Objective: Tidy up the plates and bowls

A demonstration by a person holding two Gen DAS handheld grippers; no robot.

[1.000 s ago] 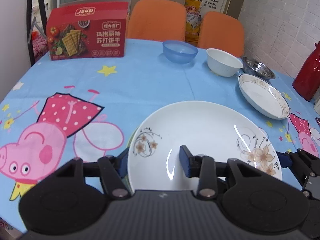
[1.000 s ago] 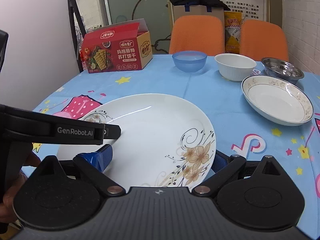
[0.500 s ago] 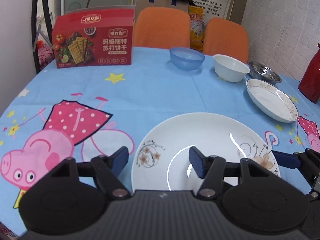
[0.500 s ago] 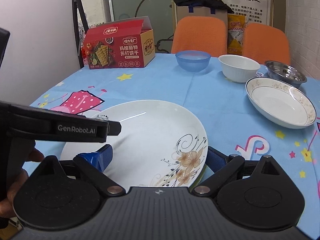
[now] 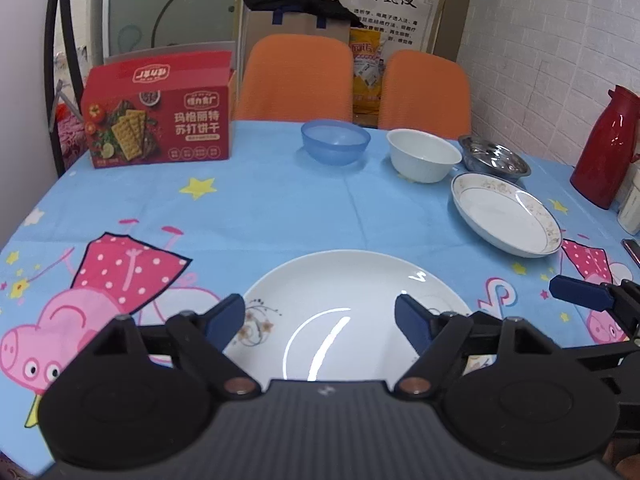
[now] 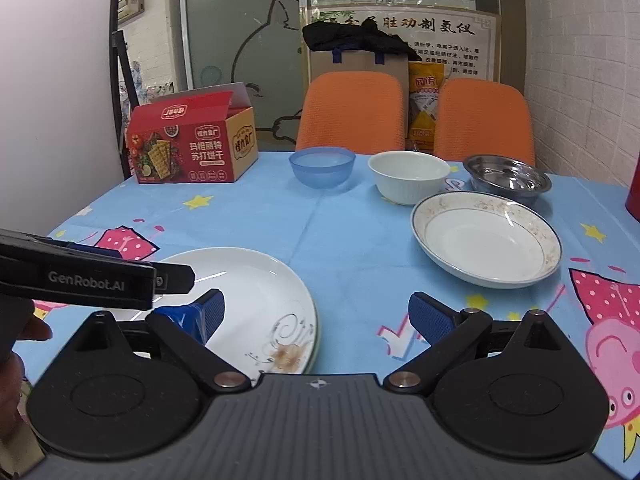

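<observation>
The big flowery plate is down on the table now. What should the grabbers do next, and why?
Probably send the right gripper toward the gold-rimmed plate. The flowery plate lies flat on the tablecloth with no pads pressing it, the left gripper is opening, and the gold-rimmed plate sits alone on the right.

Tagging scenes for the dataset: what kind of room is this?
Probably a dining or break corner of a small office or clinic, not clearly a home. A table with a cartoon cloth carries plates and bowls, two orange chairs face it, and a printed poster hangs on the wall behind.
</observation>
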